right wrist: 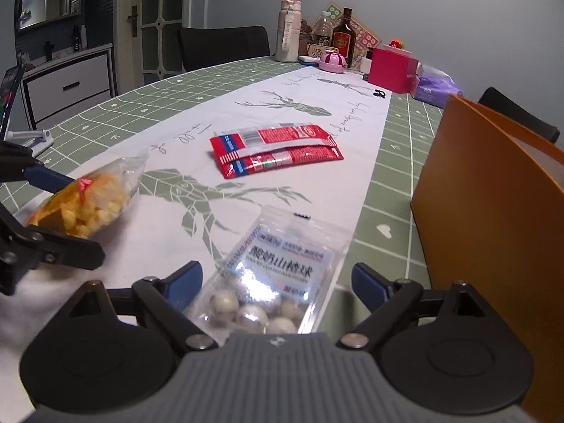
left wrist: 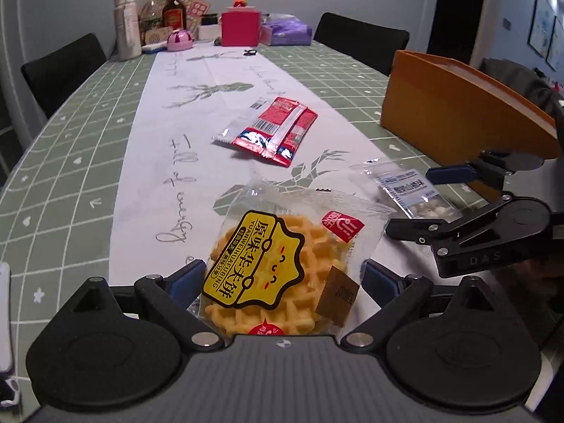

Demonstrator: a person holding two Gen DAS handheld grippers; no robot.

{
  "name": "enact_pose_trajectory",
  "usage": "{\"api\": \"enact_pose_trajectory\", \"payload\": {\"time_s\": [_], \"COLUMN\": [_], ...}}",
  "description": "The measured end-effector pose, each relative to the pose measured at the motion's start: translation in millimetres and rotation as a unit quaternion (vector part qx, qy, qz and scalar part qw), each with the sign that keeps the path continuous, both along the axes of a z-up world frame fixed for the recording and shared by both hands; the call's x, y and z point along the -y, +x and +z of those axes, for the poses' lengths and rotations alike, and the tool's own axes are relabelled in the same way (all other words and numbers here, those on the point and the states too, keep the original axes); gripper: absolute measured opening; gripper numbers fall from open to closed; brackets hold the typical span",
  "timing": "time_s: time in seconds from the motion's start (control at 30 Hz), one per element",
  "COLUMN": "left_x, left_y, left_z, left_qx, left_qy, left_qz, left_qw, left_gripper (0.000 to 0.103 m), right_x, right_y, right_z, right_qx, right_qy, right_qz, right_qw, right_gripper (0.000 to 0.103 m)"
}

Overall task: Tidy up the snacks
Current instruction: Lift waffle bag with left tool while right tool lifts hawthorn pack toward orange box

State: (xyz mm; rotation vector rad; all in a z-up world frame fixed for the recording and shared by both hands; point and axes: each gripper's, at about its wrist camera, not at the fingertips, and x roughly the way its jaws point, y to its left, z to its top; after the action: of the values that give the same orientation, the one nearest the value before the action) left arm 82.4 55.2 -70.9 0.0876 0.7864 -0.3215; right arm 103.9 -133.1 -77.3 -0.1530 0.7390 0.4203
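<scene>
A clear packet with a yellow waffle (left wrist: 268,246) lies on the white table runner, between the fingers of my left gripper (left wrist: 284,264). The blue pads stand at its two edges and no squeeze shows, so the gripper is open. A clear bag of white yoghurt balls (right wrist: 278,275) lies between the wide-apart fingers of my open right gripper (right wrist: 276,269), with a gap on each side. Each gripper also shows in the other view: the right gripper (left wrist: 409,201) around the ball bag (left wrist: 412,190), the left gripper (right wrist: 86,216) around the waffle (right wrist: 88,204). Red snack packets (left wrist: 275,130) lie further up the runner.
An orange open-topped box (right wrist: 493,211) stands on the green checked cloth just right of the right gripper. Bottles, a pink box (left wrist: 239,24) and a purple tissue pack crowd the far end. Black chairs ring the table. A white phone stand (right wrist: 31,137) sits at the left edge.
</scene>
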Motion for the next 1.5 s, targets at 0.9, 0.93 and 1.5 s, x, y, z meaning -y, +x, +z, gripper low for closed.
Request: {"api": "enact_pose_trajectory", "payload": {"time_s": [0.9,0.93,1.5], "left_x": [-4,-4,-8], "left_y": [12,12,7], "left_z": [-17,-17,-3], "left_qx": [-0.007,-0.007,0.009], "left_qy": [0.001,0.002,-0.017], "left_qz": [-0.039,-0.039,-0.019], "left_qw": [0.9992,0.9992,0.9996], "left_gripper": [0.103,0.103,0.089], "right_x": [-11,-11,-4], "right_y": [-7,-7,-14], "right_z": [-1,-1,10], "right_qx": [0.001,0.001,0.003], "right_qy": [0.014,0.015,0.026], "right_qz": [-0.102,-0.102,-0.091], "right_qw": [0.995,0.995,0.995], "right_gripper": [0.074,0.073,0.06]}}
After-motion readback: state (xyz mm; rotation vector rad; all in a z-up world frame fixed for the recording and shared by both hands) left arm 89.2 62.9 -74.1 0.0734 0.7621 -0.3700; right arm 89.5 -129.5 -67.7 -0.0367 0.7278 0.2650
